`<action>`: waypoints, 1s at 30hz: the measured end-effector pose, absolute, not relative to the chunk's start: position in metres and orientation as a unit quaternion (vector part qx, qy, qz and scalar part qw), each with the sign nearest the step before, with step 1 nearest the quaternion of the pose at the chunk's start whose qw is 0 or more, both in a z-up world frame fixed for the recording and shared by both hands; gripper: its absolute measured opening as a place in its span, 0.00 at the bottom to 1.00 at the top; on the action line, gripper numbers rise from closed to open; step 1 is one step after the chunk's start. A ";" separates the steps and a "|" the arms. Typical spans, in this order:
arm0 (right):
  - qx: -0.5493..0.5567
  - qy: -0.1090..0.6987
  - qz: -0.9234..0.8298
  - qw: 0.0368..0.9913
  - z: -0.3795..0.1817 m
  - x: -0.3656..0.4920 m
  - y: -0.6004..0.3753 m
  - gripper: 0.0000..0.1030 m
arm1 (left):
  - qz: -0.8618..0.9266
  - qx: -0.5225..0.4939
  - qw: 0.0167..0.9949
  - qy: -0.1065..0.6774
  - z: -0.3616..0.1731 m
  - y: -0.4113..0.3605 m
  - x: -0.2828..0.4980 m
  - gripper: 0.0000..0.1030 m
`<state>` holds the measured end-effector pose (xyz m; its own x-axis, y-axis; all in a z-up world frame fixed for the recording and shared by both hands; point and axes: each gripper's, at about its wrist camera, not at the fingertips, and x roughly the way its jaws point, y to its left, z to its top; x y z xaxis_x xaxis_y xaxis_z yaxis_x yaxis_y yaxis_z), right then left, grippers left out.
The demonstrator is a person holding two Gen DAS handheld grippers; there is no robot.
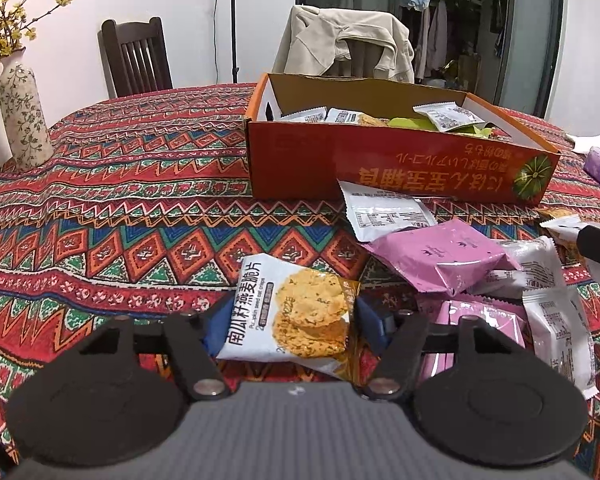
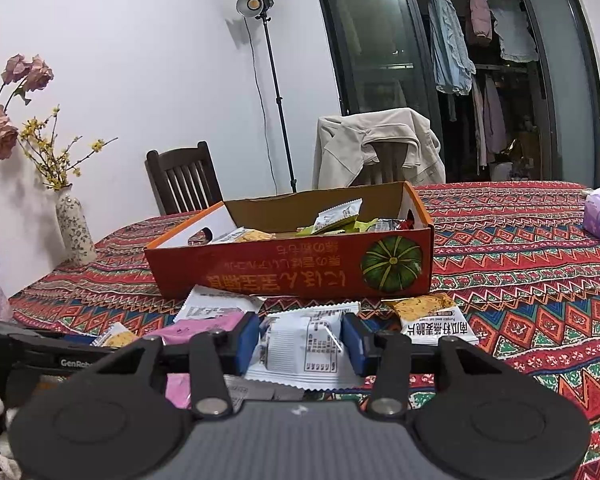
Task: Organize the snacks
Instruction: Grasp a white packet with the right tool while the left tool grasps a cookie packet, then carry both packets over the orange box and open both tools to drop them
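While both tongs sit low over the patterned red tablecloth (image 1: 132, 184), the left gripper (image 1: 286, 314) has its blue pads closed on a white crinkly oat-crisp packet (image 1: 296, 308), long axis running away toward the open orange cardboard box (image 1: 400, 164), upper right of frame. Over in the right view, the right gripper (image 2: 300, 344) brackets a white foil snack packet (image 2: 300, 350), box (image 2: 292, 268) dead ahead; it looks pinched, though contact is hard to confirm. Both packets' near ends are hidden behind the gripper bodies.
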<state>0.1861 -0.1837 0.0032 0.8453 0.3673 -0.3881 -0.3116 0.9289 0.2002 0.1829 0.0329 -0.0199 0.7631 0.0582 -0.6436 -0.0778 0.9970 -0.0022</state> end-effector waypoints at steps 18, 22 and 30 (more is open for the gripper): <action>0.042 0.172 0.178 0.968 0.028 0.196 -0.184 0.44 | 0.048 -0.016 0.961 0.273 0.026 0.034 0.180 0.62; 0.033 0.158 0.174 0.971 0.039 0.205 -0.183 0.44 | 0.046 -0.014 0.967 0.249 0.045 0.031 0.189 0.62; 0.035 0.134 0.173 0.975 0.068 0.238 -0.178 0.44 | 0.035 -0.007 0.978 0.205 0.083 0.016 0.217 0.62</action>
